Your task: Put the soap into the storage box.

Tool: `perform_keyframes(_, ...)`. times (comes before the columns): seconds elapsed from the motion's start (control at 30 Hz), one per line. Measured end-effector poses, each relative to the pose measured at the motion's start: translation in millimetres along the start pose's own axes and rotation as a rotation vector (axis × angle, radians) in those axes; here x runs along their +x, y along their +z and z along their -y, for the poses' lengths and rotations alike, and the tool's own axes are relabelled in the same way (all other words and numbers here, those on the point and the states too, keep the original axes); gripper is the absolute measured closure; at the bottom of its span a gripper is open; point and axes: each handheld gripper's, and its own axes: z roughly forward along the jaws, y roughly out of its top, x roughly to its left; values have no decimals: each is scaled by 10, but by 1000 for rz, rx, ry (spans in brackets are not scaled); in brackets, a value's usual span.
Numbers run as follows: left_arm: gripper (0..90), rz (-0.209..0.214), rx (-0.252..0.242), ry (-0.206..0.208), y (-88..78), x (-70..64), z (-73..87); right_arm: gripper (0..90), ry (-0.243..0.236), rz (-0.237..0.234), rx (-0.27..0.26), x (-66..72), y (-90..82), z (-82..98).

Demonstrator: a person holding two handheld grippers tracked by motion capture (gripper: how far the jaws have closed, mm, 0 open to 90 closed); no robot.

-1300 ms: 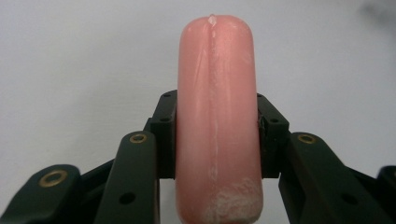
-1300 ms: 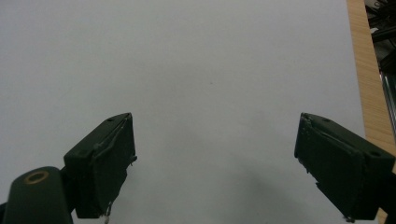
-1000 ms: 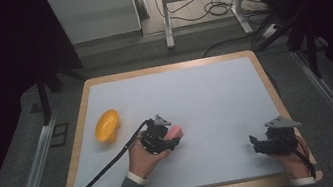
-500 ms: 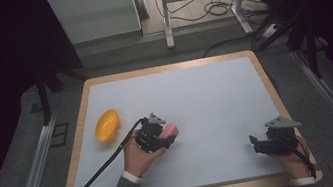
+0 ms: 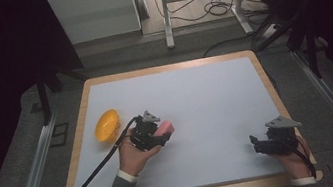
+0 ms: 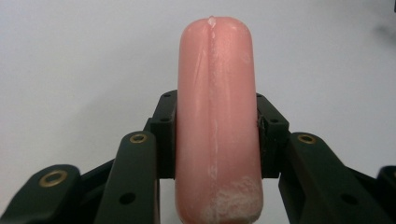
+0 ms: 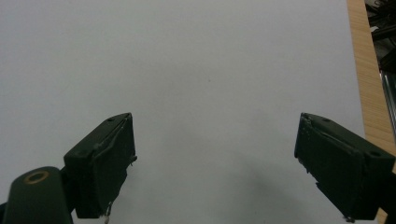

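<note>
A pale grey table (image 5: pixel 205 97) with a wooden rim spans the high view, and near its left edge an orange bowl (image 5: pixel 107 125) lies tilted on the surface, just left of the person's left hand (image 5: pixel 134 157). The left gripper (image 5: pixel 157 136) is clamped on a pink sausage (image 6: pixel 217 116), its two black jaws pressing either side of it, with the sausage sticking out past the jaw tips over the bare table a little left of centre. The right gripper (image 7: pixel 215 163) sits well apart near the table's front right corner, jaws spread wide with nothing between them.
</note>
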Motion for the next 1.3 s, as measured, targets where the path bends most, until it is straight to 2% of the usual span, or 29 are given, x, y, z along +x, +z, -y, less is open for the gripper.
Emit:
perform_keyframes(0.6,599,-31,-29,-22,-168,174,34,121,2,3,-1,-8,-3,2)
perform_keyframes(0.87,599,-50,-40,-58,-253,310,98,121,-1,2,2,-3,5,4)
perform_keyframes(1.3,600,-84,-53,-79,-347,457,140,121,0,3,4,-8,5,6)
